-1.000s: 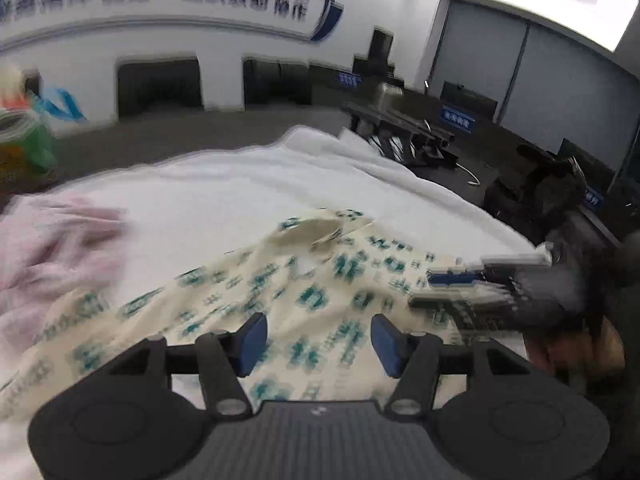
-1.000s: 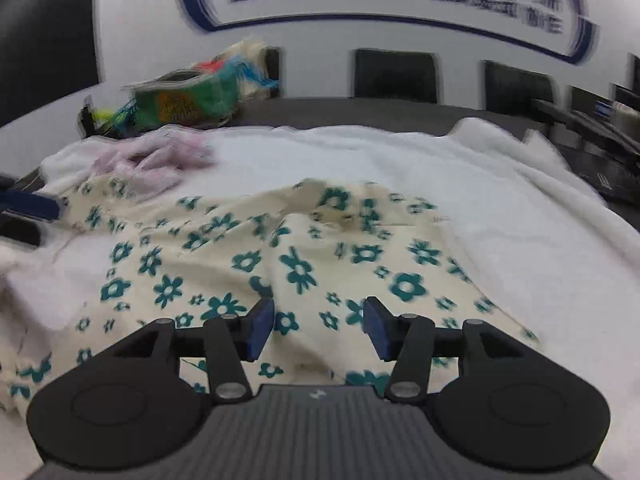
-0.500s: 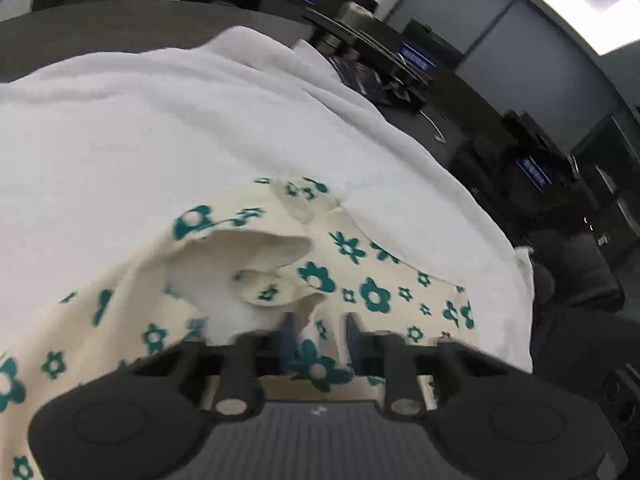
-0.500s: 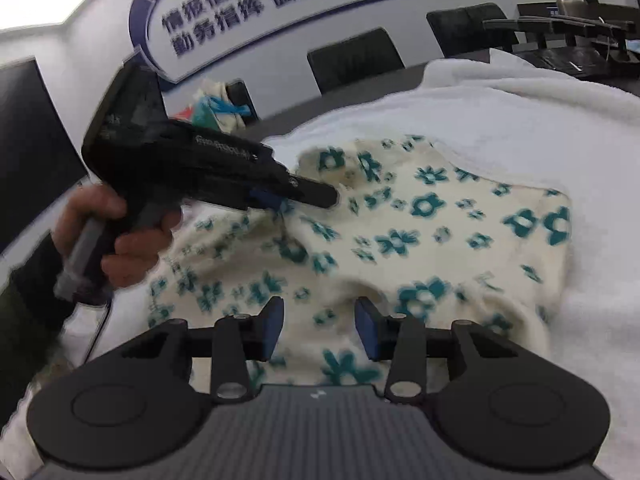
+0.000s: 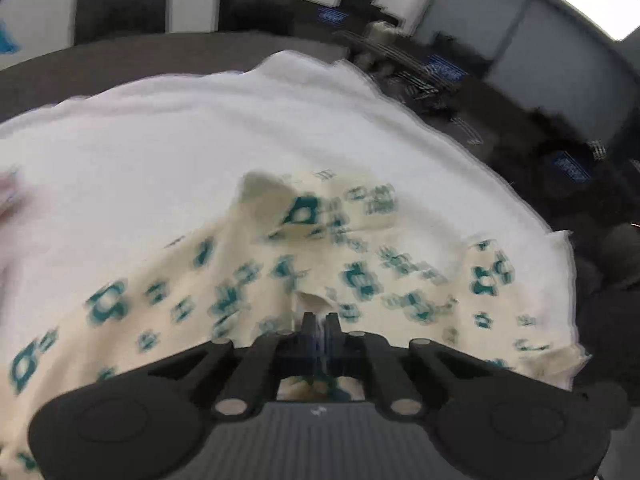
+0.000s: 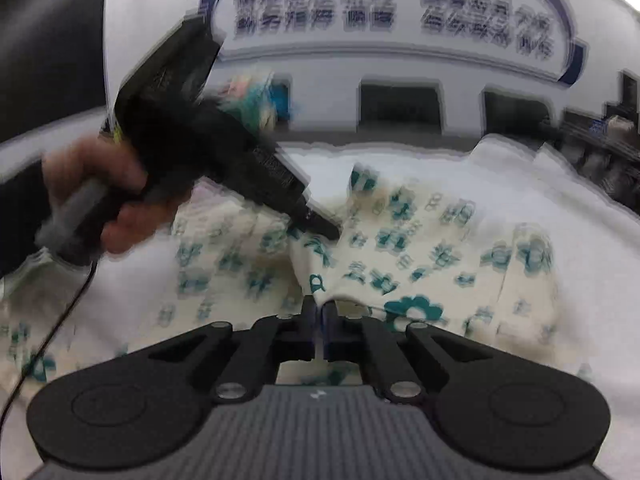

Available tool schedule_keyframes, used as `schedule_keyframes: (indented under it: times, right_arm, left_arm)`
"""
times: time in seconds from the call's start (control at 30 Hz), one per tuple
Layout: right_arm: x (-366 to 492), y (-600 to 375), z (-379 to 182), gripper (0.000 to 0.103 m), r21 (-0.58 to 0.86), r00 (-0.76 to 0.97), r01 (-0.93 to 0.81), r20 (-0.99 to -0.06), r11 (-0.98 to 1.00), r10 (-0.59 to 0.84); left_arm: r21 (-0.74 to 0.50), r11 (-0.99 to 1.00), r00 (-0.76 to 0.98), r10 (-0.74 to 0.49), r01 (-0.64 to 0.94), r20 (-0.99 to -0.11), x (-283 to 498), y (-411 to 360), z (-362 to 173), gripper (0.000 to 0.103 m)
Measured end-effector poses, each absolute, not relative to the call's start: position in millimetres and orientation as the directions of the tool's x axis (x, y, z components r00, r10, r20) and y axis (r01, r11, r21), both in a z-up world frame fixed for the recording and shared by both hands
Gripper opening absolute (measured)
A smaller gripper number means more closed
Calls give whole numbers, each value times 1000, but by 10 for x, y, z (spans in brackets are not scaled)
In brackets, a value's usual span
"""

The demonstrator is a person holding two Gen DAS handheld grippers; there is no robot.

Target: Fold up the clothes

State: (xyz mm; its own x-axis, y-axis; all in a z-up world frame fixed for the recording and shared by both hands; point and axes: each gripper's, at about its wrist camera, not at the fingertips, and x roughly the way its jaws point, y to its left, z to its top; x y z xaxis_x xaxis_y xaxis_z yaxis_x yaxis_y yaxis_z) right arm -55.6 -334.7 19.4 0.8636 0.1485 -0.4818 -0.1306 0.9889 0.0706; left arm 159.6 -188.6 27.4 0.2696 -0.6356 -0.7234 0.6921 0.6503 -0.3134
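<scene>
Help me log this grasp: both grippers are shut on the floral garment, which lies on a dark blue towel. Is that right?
Not quite. The towel under the floral garment is white, not dark blue, as the left wrist view shows. The rest holds: the left gripper and the right gripper are each shut on the fabric.

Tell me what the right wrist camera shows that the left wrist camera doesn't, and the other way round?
Only the right wrist view shows the person's hand holding the left gripper, seen from outside, plus blue lettering on the wall. Only the left wrist view shows the dark desks with blue screens off to the side. Both show the floral garment on the white cloth, with each camera's own gripper, left and right, shut on its fabric.
</scene>
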Motion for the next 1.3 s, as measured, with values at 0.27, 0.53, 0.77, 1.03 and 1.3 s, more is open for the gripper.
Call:
schedule_keyframes:
  times: [0.27,0.53,0.77,1.03,1.3]
  right_arm:
    - [-889,-3911,620,40,208,902,-113,-388,972,188]
    - [-90,-4684,134,1,315,818,141,-571,938,68]
    - [-509,-4568,170,7,223,837,163,-547,961,-15]
    - [-187,-4477,355,39,144,851,57,-524,988,27]
    - [-319,-4728,143,4,220,776,80,-626,972,77]
  left_arm:
    - [-274,689,408,-652,671,-639,1523,-1869,696,45]
    - [-97,717,496,-567,691,-658,1616,-2770,511,47]
    - [-53,754,553,-525,655,-647,1590,-2799,137,39]
    - [-55,715,556,-588,697,-588,1265,-2625,589,53]
    - [-6,703,542,-554,711,-632,994,-2592,544,52]
